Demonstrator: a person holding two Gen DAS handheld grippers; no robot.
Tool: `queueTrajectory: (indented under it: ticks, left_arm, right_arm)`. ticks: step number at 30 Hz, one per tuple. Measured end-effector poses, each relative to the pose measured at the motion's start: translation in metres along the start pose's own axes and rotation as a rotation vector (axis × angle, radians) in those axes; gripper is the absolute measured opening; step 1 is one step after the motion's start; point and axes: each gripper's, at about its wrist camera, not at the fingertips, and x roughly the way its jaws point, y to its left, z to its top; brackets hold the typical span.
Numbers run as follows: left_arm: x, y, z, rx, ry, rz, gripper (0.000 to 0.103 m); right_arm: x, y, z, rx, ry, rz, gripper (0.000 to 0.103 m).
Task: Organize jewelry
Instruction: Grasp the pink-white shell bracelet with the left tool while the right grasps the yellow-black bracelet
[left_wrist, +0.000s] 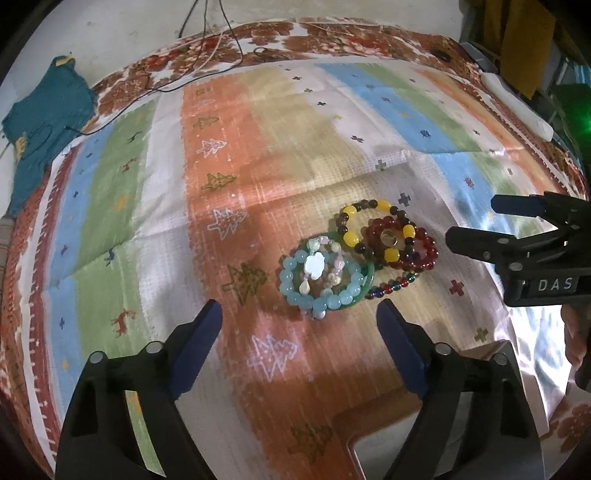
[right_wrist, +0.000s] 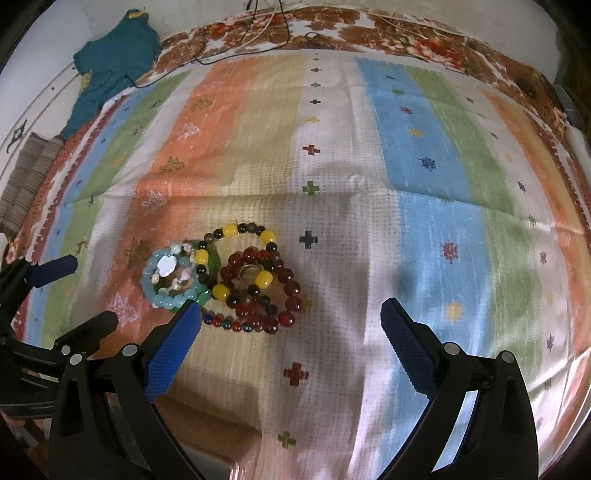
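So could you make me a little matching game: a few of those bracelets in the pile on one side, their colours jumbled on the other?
Things:
1. bead bracelet with the white charm
2. bangle
3. bracelet with oval beads
4. large-bead bracelet

Colours:
A. dark red
B. pale blue
C. yellow and dark
D. solid green

Pairs: 1-B, 2-D, 3-C, 4-A

My left wrist camera looks steeply down along my left claw (left_wrist: 299, 325) at the striped patterned cloth (left_wrist: 229, 155), fairly close. My right wrist camera faces likewise from beside it. Both share the pile of coloured bead bracelets (left_wrist: 354, 254) mid-cloth and the far edge.
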Motion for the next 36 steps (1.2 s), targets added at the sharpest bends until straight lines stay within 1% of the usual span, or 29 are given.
queueTrajectory:
  ticks: [2,3,4,5,6,7,13,17,19,21,24,26,28,29,31,32,33,35,36]
  left_arm:
    - [0.006,0.0,0.003,0.008,0.011,0.001,0.076]
    - [0.008,0.0,0.004,0.01,0.019,-0.003,0.071]
    - [0.011,0.0,0.005,0.013,0.027,-0.01,0.068]
    - [0.013,0.0,0.006,0.019,0.03,-0.011,0.068]
    - [0.015,0.0,0.007,0.023,0.031,-0.01,0.068]
    - [0.016,0.0,0.009,0.027,0.031,-0.012,0.068]
    - [0.025,-0.002,0.017,0.029,0.038,-0.034,0.063]
    - [0.032,-0.007,0.021,0.055,0.048,-0.033,0.059]
    - [0.035,-0.009,0.023,0.065,0.051,-0.037,0.053]
    - [0.038,-0.011,0.025,0.073,0.055,-0.042,0.05]
    - [0.044,-0.015,0.027,0.089,0.063,-0.043,0.043]
    - [0.051,-0.016,0.028,0.094,0.071,-0.043,0.04]
    - [0.055,-0.016,0.028,0.094,0.074,-0.041,0.035]
    - [0.056,-0.017,0.028,0.098,0.076,-0.043,0.035]
    - [0.058,-0.019,0.027,0.109,0.075,-0.037,0.032]
    - [0.059,-0.019,0.027,0.111,0.074,-0.04,0.03]
    - [0.06,-0.018,0.026,0.109,0.074,-0.042,0.028]
    - [0.063,-0.017,0.026,0.102,0.076,-0.035,0.025]
    - [0.064,-0.017,0.026,0.099,0.08,-0.036,0.022]
  right_arm:
    - [0.006,0.002,0.004,-0.007,0.008,-0.015,0.098]
    - [0.009,0.002,0.005,-0.007,0.013,-0.014,0.098]
    - [0.01,0.002,0.006,-0.007,0.016,-0.017,0.098]
    - [0.012,0.002,0.007,-0.008,0.018,-0.02,0.097]
    - [0.014,0.003,0.009,-0.011,0.023,-0.023,0.088]
    - [0.017,0.003,0.01,-0.009,0.031,-0.023,0.083]
    - [0.029,0.004,0.016,-0.011,0.042,-0.03,0.083]
    - [0.038,0.007,0.018,-0.027,0.059,-0.033,0.083]
    - [0.042,0.009,0.02,-0.036,0.066,-0.034,0.073]
    - [0.045,0.009,0.022,-0.04,0.073,-0.035,0.07]
    - [0.047,0.009,0.025,-0.036,0.067,-0.03,0.069]
    - [0.051,0.01,0.027,-0.038,0.07,-0.03,0.065]
    - [0.055,0.011,0.028,-0.041,0.082,-0.027,0.057]
    - [0.057,0.011,0.028,-0.043,0.085,-0.027,0.056]
    - [0.061,0.012,0.028,-0.05,0.091,-0.031,0.047]
    - [0.063,0.013,0.028,-0.053,0.092,-0.033,0.045]
    - [0.064,0.013,0.028,-0.055,0.089,-0.034,0.04]
    - [0.065,0.011,0.028,-0.041,0.084,-0.018,0.035]
    - [0.066,0.011,0.028,-0.037,0.087,-0.009,0.031]
